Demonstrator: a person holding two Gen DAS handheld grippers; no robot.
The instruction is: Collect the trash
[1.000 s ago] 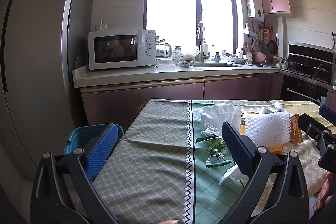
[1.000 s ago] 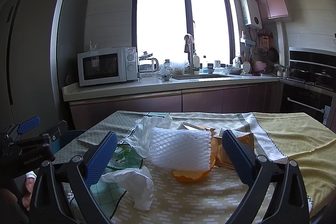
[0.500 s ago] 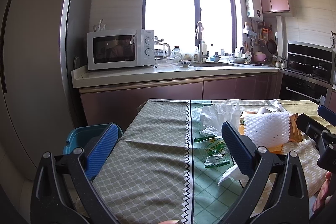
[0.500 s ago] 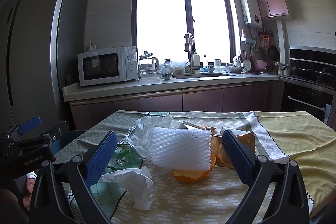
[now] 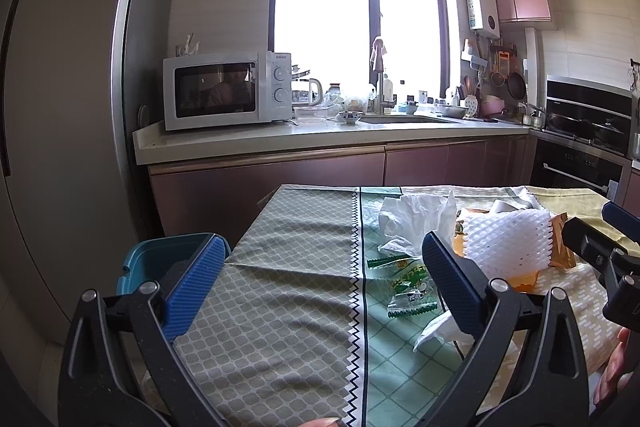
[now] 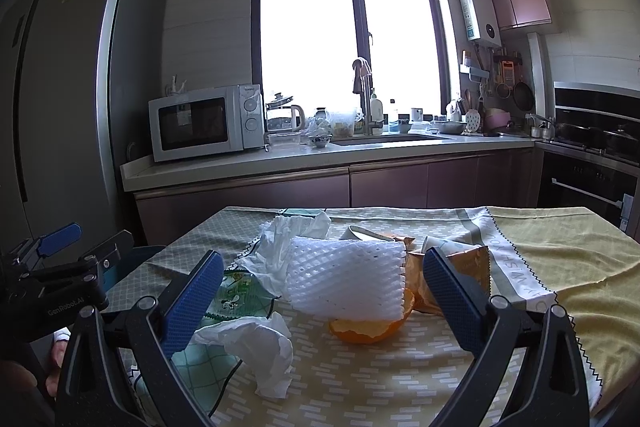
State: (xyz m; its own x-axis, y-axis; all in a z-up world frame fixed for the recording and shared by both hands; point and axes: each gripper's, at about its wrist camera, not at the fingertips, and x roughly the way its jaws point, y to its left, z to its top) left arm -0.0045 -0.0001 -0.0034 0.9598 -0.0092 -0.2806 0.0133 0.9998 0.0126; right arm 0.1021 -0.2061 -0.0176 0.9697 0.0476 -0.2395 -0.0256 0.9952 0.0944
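Observation:
Trash lies on the cloth-covered table [image 6: 360, 379]: a white foam fruit net [image 6: 344, 281] resting on an orange peel [image 6: 366, 329], crumpled white tissue [image 6: 256, 347], more tissue behind [image 6: 288, 243], a green snack wrapper [image 6: 236, 293] and a brown foil bag [image 6: 468, 263]. My right gripper [image 6: 320, 303] is open and empty, just in front of the net. My left gripper [image 5: 320, 287] is open and empty over the table's left part; the net [image 5: 504, 243], the wrapper [image 5: 408, 291] and the tissue [image 5: 416, 223] lie to its right.
A teal bin [image 5: 160, 259] stands beside the table's left edge. A counter with a microwave [image 5: 224, 89] and a sink runs behind. A fridge [image 5: 60, 107] is on the left, an oven [image 5: 580, 163] on the right.
Both grippers stay open and nearly still; the views shift only slightly.

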